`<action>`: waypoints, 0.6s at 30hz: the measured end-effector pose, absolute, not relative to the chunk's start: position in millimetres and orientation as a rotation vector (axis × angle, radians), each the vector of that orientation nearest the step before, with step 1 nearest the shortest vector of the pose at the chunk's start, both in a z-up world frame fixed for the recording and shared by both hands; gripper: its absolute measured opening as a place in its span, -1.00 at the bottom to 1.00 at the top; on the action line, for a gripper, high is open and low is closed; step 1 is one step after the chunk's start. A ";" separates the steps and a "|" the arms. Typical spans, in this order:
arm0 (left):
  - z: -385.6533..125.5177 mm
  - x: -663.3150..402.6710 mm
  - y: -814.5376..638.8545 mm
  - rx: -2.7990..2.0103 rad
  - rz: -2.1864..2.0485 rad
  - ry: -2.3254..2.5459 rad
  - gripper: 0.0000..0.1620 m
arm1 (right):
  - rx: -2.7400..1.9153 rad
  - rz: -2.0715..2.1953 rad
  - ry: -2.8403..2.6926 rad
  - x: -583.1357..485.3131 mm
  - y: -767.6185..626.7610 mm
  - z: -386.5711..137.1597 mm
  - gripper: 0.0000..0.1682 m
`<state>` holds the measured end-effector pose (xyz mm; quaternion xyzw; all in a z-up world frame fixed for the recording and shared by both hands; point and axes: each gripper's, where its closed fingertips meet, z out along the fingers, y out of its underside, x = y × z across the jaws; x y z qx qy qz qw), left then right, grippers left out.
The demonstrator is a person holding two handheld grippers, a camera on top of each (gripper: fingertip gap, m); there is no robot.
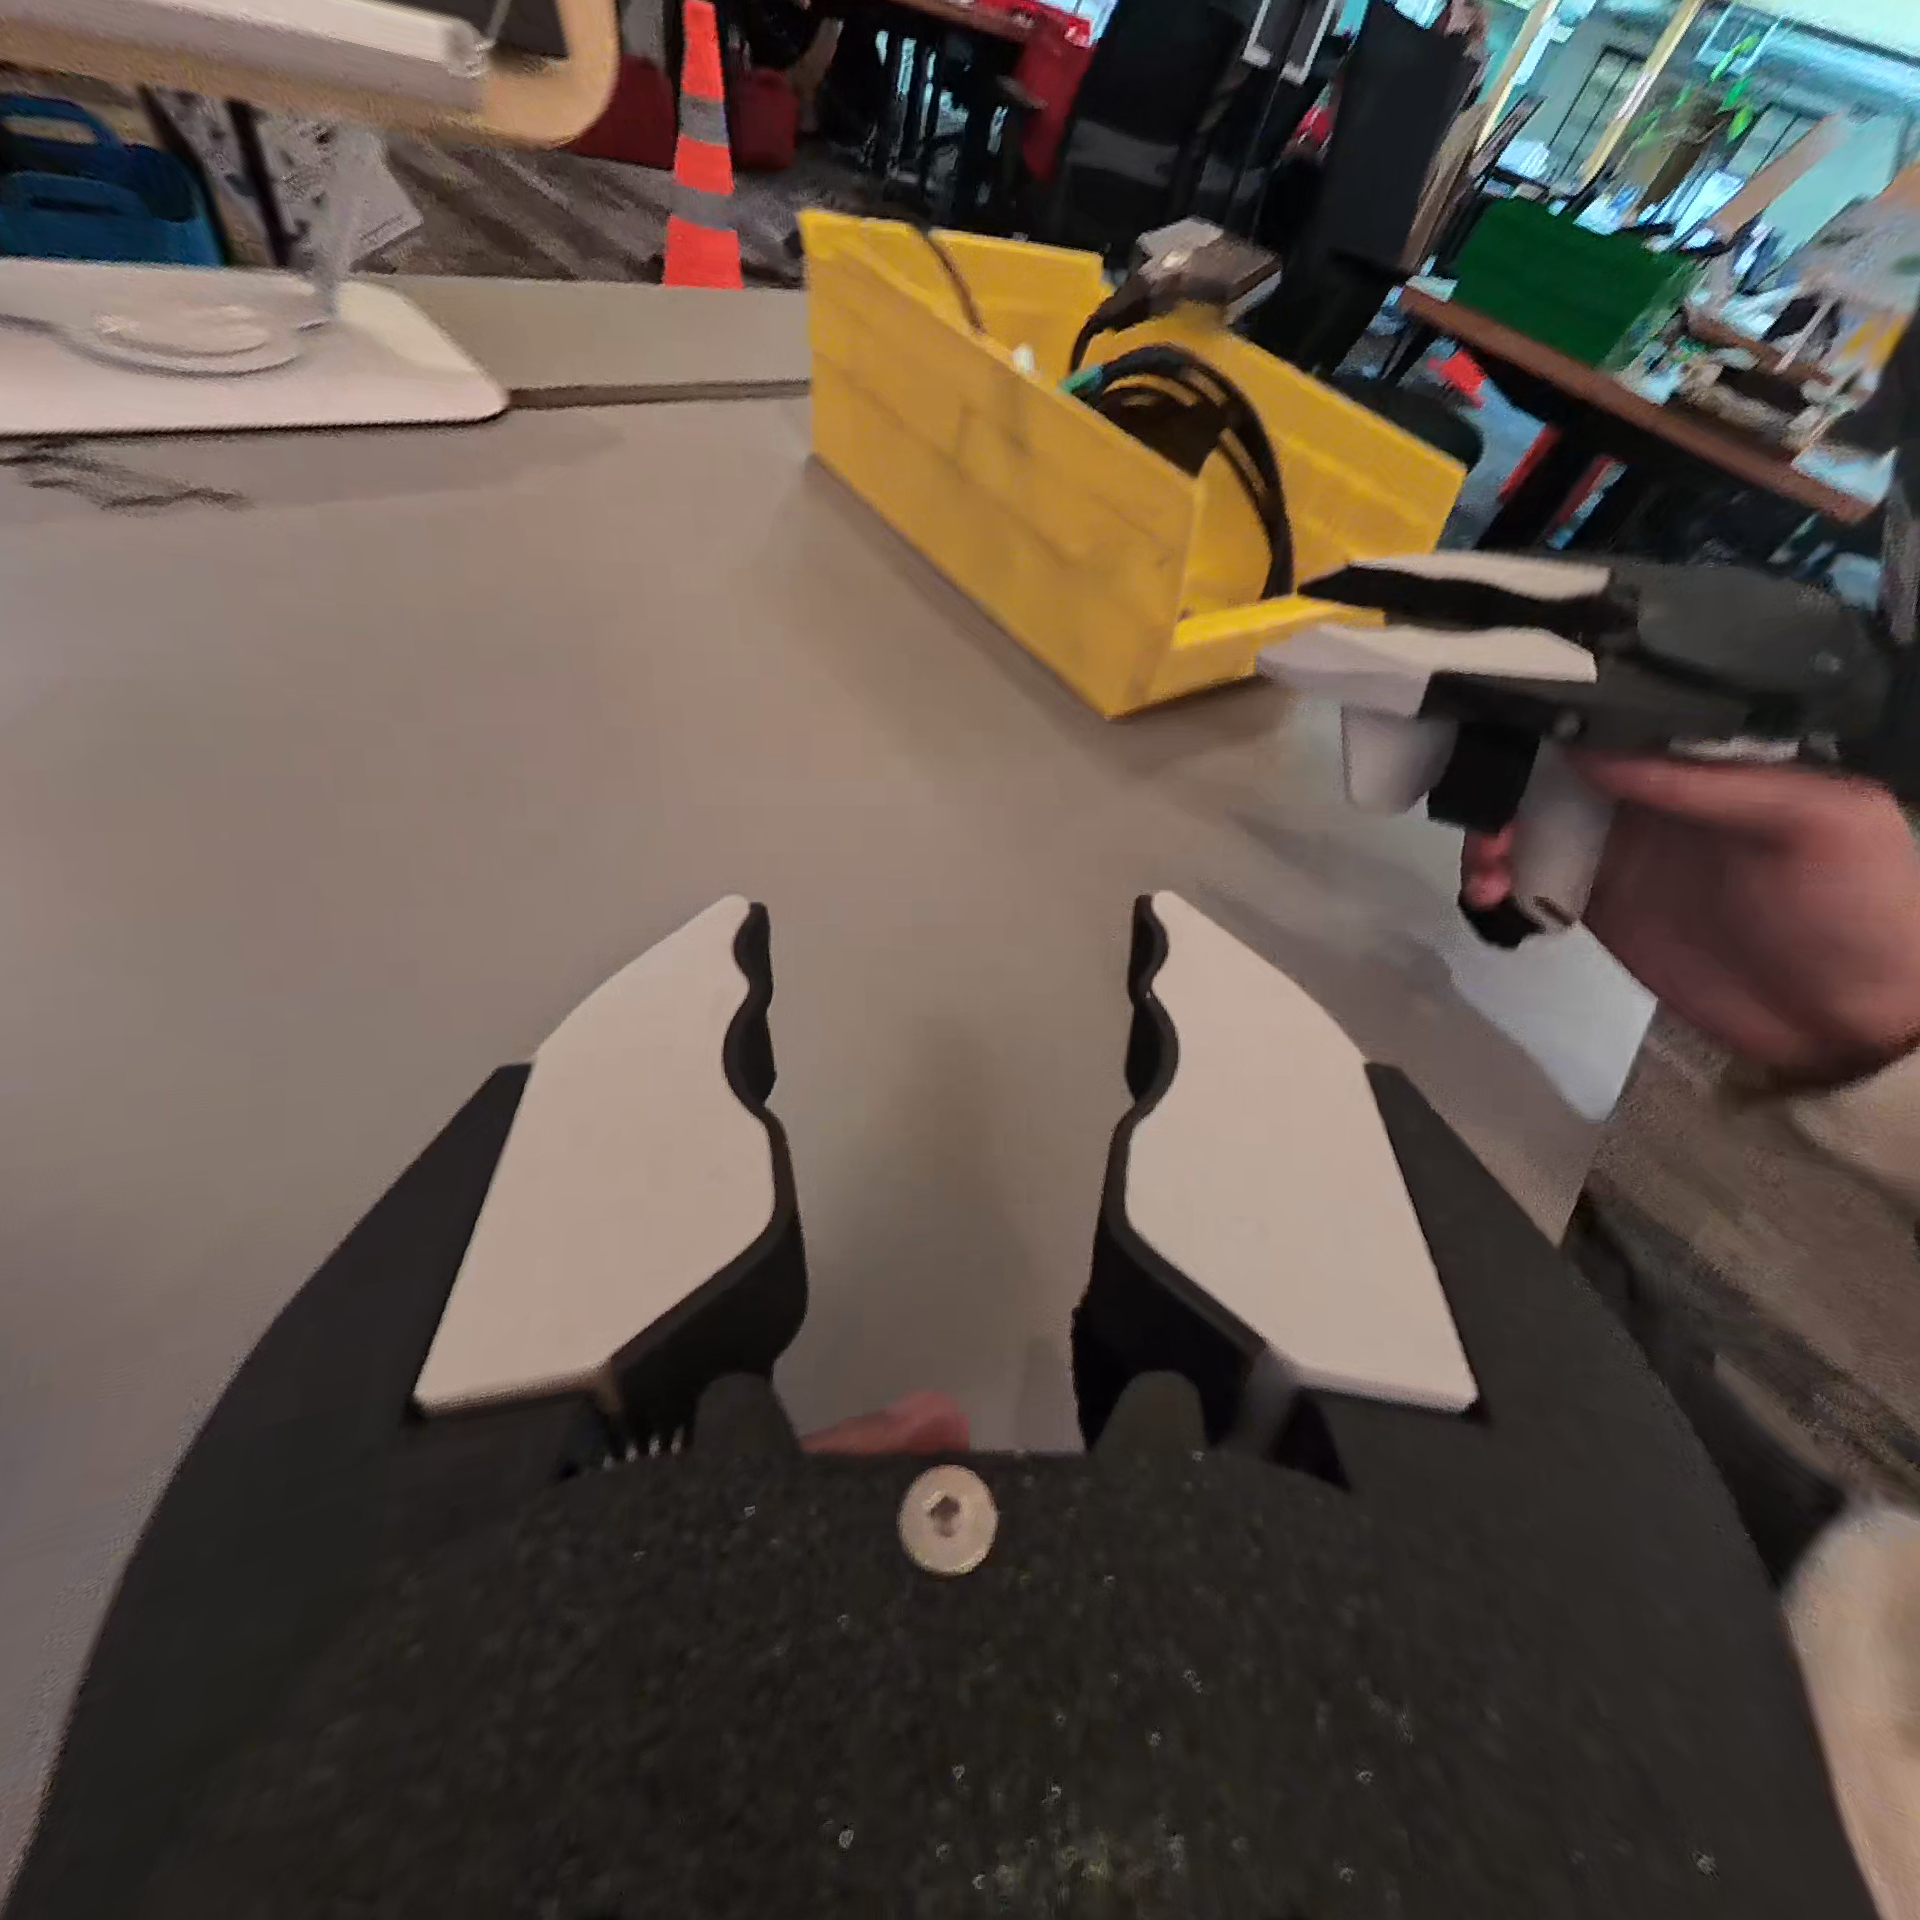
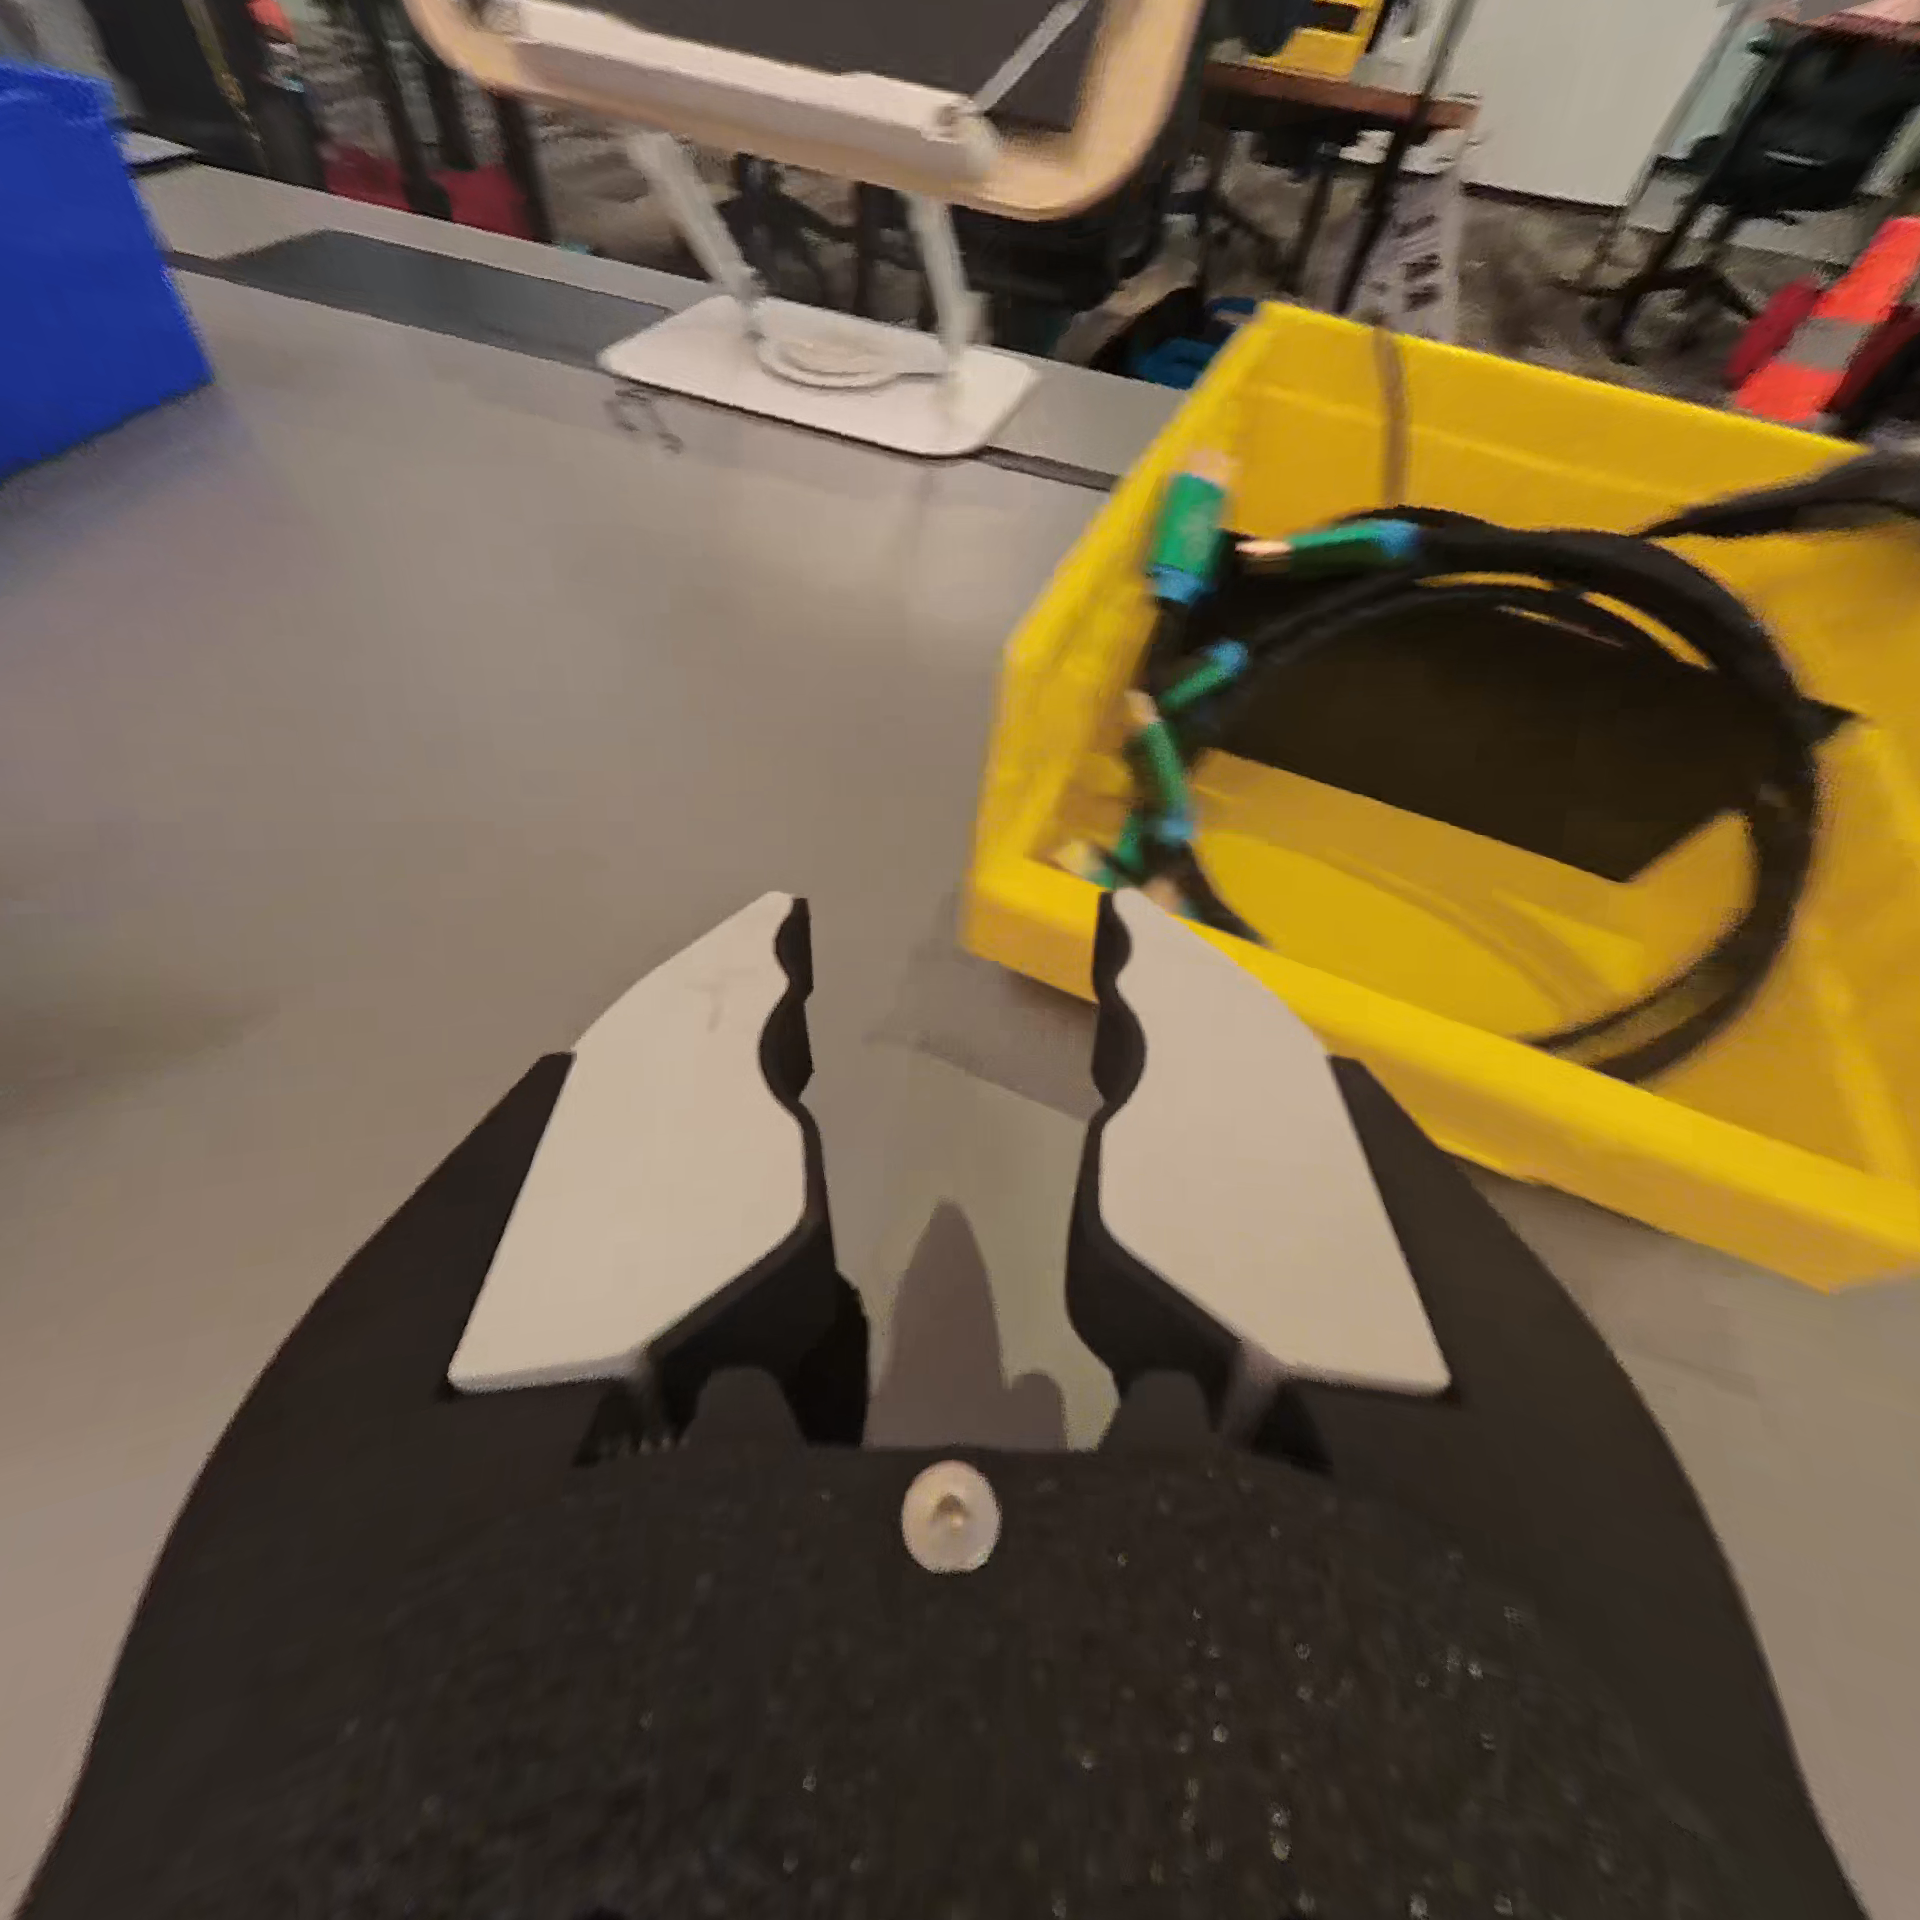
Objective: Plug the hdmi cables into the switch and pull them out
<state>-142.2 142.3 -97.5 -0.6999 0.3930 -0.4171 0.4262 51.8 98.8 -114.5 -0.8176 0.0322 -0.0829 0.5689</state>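
Note:
A yellow bin (image 2: 1455, 1101) stands on the grey table (image 2: 416, 727) and holds coiled black HDMI cables (image 2: 1782, 862) with green and blue plugs (image 2: 1195, 530). My right gripper (image 2: 951, 914) is open and empty, low over the table beside the bin's near left corner. In the left wrist view the bin (image 1: 987, 468) is ahead to the right with the cables (image 1: 1247, 457) in it, and a blurred grey box (image 1: 1195, 265) shows at its far edge. My left gripper (image 1: 951, 914) is open and empty over bare table. The right gripper (image 1: 1288, 623), held by a hand, is at the bin's open front.
A white stand base (image 2: 821, 374) sits at the table's back, also in the left wrist view (image 1: 208, 353). A blue bin (image 2: 73, 260) stands at the far left. The table's edge (image 1: 1600, 1039) runs on the right. An orange cone (image 1: 703, 156) stands on the floor beyond.

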 end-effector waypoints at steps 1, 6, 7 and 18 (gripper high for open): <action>-92.4 -118.1 136.4 -1.732 -1.075 0.979 -0.19 | -1.909 -0.227 0.126 70.9 87.3 -111.9 -0.36; -86.4 -5.7 118.7 -1.624 -0.994 1.030 -0.23 | -1.837 -0.384 0.385 166.9 22.3 -106.5 -0.36; -90.3 12.7 117.7 -1.621 -0.960 1.040 -0.21 | -1.830 -0.385 0.434 179.5 13.0 -108.8 -0.37; -119.9 84.6 152.2 -1.718 -0.800 0.984 -0.15 | -1.813 -0.386 0.515 223.0 25.4 -117.4 -0.35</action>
